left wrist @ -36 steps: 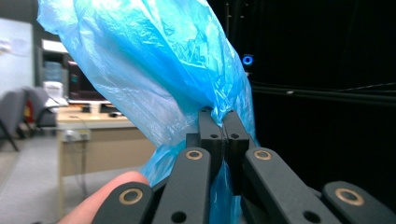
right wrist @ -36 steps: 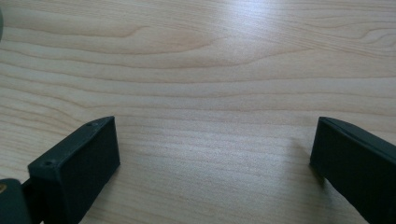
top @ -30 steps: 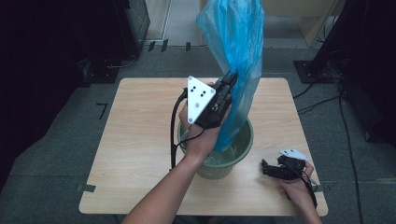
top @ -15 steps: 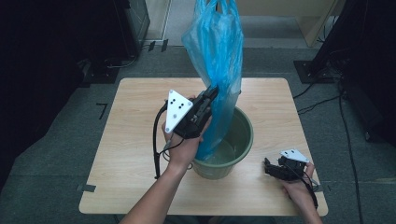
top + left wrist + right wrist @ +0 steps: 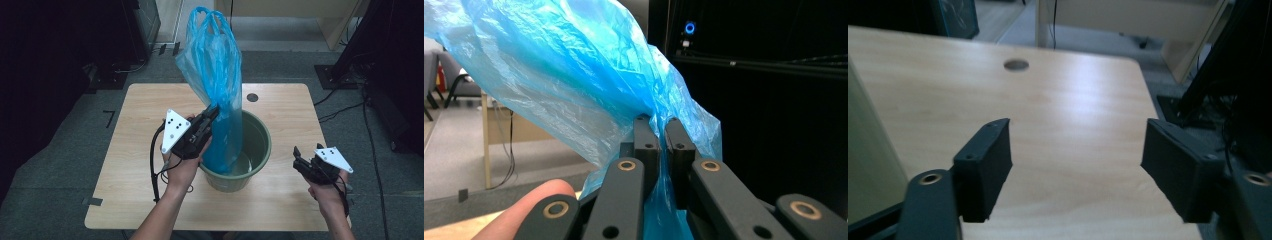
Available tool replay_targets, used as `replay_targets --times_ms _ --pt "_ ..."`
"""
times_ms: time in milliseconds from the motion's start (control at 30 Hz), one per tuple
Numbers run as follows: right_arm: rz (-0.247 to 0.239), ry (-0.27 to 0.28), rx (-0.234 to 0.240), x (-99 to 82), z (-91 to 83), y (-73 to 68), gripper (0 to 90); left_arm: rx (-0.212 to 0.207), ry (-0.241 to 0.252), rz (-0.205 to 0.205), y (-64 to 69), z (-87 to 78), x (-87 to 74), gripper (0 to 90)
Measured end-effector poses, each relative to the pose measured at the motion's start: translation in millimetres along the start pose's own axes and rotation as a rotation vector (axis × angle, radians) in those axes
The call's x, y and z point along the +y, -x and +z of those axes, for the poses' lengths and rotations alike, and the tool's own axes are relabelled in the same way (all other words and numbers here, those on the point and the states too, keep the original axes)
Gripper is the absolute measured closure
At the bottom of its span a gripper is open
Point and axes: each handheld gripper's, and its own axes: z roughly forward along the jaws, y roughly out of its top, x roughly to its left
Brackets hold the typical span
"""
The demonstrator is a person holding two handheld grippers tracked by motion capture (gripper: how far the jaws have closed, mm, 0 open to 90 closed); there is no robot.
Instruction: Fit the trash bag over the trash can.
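Risk entry: left claw (image 5: 214, 109) pinches blue plastic bag (image 5: 216, 80) above green bucket (image 5: 260, 150); thin film may slip or tear. Right claw (image 5: 299, 159), empty, jaws just narrowing, near bench (image 5: 135, 130) edge.

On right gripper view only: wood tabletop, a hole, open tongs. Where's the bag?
Observer: The left tongs are shut on the blue bag, which stands tall above them.
Operator: Bag in the bin yet?
Observer: Its bottom end hangs inside the green bin; the handles are high above the rim.
Operator: Right tongs near it?
Observer: No. The right tongs are apart from the bin, nothing between them; they've just been closing some.
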Motion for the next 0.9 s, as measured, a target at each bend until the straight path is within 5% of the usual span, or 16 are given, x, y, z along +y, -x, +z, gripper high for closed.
replay_targets --times_ms 100,367,500,900 --pt "0.008 0.030 0.009 12.5 -6.4 -3.5 32.7 -0.008 -0.003 0.001 -3.3 -2.1 -3.9 87.5" --pt "0.005 0.179 0.089 51.8 -25.8 -32.2 61.0 -0.038 -0.010 0.021 -8.2 -6.4 -16.0 86.8" --pt "0.020 0.197 0.144 62.3 -26.6 -43.3 69.3 -0.055 -0.006 0.029 -8.8 -8.5 -18.7 87.2" --pt "0.004 0.225 0.260 90.5 -28.3 -79.7 72.1 -0.082 -0.023 0.048 -11.8 -13.8 -25.2 87.4"
